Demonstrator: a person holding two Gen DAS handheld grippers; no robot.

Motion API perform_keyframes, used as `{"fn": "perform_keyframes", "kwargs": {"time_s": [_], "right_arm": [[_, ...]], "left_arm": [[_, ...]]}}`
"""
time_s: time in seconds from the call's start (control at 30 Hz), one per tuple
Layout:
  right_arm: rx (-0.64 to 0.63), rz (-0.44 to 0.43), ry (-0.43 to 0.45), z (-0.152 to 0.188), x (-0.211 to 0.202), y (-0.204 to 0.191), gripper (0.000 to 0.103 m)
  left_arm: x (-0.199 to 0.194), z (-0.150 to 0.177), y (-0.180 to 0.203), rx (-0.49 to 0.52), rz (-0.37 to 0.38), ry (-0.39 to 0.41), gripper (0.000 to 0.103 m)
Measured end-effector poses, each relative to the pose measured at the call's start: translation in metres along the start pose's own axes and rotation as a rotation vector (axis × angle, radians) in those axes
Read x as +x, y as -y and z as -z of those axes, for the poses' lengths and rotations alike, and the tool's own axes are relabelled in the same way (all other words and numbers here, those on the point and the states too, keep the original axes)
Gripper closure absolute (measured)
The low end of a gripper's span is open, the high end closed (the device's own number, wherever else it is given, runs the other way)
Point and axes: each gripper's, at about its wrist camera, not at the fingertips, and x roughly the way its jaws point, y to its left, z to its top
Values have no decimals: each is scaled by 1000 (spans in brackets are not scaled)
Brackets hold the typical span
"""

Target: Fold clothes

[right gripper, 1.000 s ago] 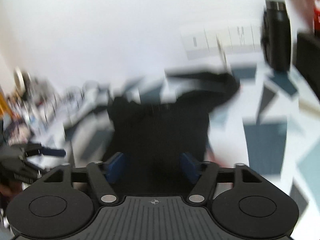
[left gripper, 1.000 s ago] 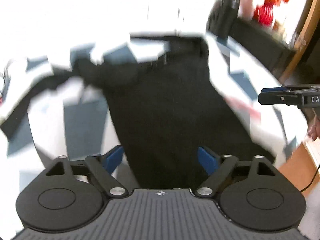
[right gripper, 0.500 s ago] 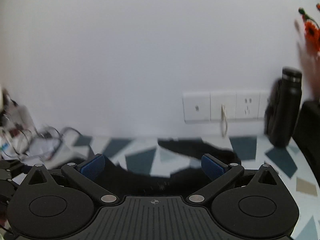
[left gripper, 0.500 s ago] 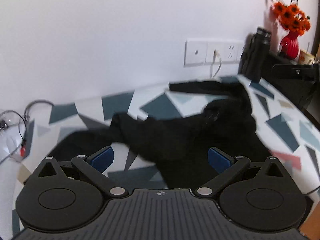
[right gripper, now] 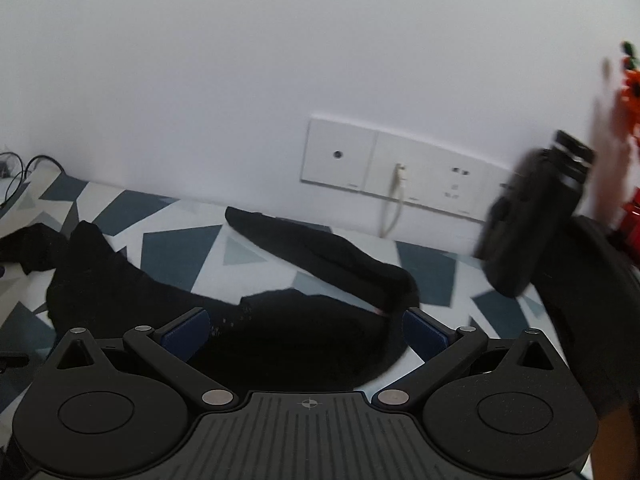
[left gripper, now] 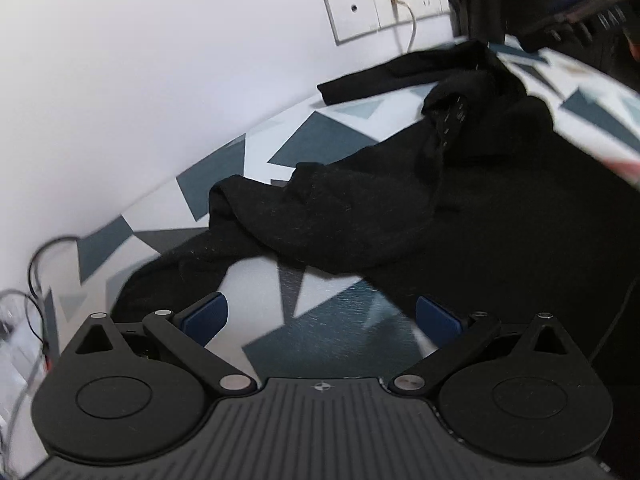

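A black long-sleeved garment (left gripper: 460,216) lies crumpled on a table with a white and blue-grey triangle pattern (left gripper: 320,144). One sleeve (left gripper: 404,72) stretches toward the wall, another (left gripper: 192,264) trails to the near left. My left gripper (left gripper: 320,316) stands open just above bare tabletop, the left sleeve beside its left finger, nothing between the pads. In the right wrist view the garment (right gripper: 280,336) lies under my right gripper (right gripper: 304,328), which is open wide above it, with the far sleeve (right gripper: 312,244) beyond. The right gripper's body (left gripper: 576,8) shows blurred at the left view's top right.
A white wall with a socket plate (right gripper: 400,168) and a plugged cable (right gripper: 394,204) backs the table. A black bottle (right gripper: 536,216) and a dark bag (right gripper: 592,304) stand at the right, orange flowers (right gripper: 630,80) behind. Cables (left gripper: 36,264) lie at the left edge.
Both grippers swung from over the garment's body toward the wall and sank lower. The right jaws widened. The left gripper now hovers over bare table near the left sleeve.
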Motion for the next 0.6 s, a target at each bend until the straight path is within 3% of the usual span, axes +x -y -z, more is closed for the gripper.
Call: {"fn": "perform_keyframes", "kwargs": {"time_s": [0.2,0.37,0.6], "right_arm": [[-109,-50,-56,-11,77,-14,3],[-188,31,-162,-6,131,-23,6],[-52,107,-118,-5,141,8,21]], "left_arm": [[23,-9,13,93,-49,-15,0],[36,-23,20,134,-89,12,0],[51,-40,23,168,-164,61,0]]}}
